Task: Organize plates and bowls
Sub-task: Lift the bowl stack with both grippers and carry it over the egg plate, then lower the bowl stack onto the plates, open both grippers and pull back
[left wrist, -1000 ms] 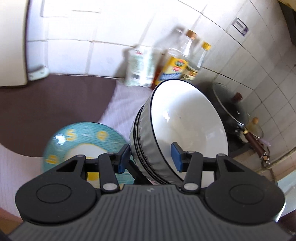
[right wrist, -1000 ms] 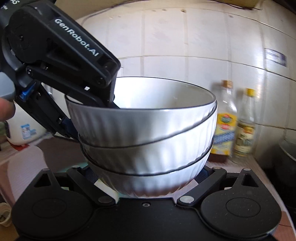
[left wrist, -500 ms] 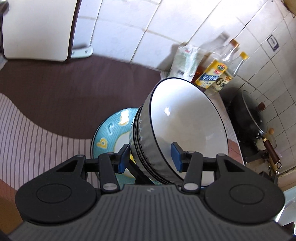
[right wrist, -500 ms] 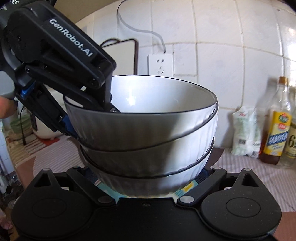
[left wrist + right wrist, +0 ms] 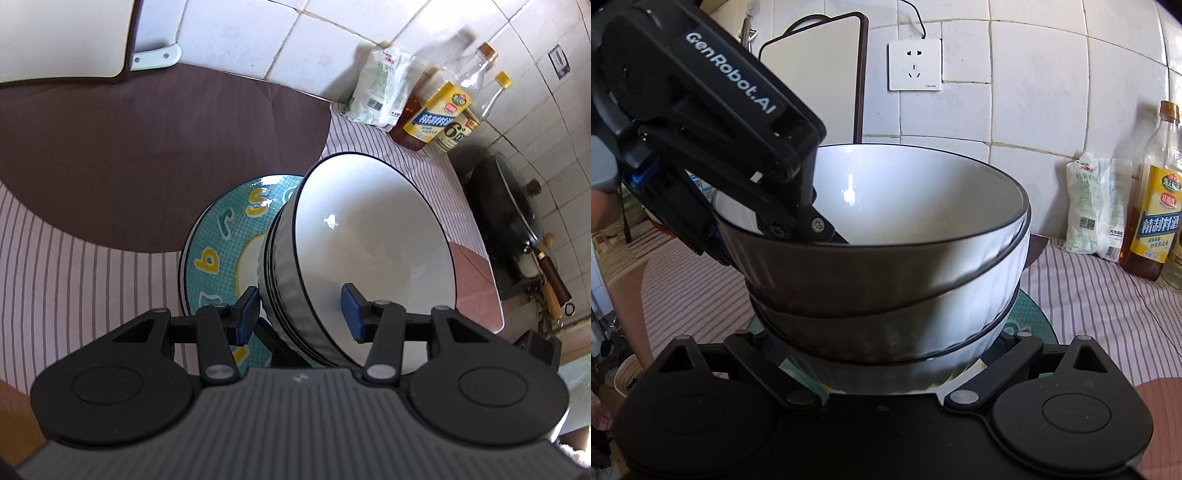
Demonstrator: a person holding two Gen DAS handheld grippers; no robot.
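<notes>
On a striped kitchen counter (image 5: 92, 266), my left gripper (image 5: 299, 314) clamps the rim of stacked bowls (image 5: 369, 251) on a teal plate (image 5: 221, 240); my right gripper (image 5: 886, 354) grasps the plate.

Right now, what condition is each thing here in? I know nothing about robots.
White bowls: three nested, empty.
Left gripper: clamped on the bowls' rim.
Right gripper: fingertips hidden under the bowls.
Alphabet plate: beneath the bowls.
Wok: lidded.
Cooking wine bottle: upright, capped.

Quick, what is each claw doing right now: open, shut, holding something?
Left gripper: shut on the rim of the bowl stack.
Right gripper: fingertips hidden under the bowls; cannot tell.
</notes>
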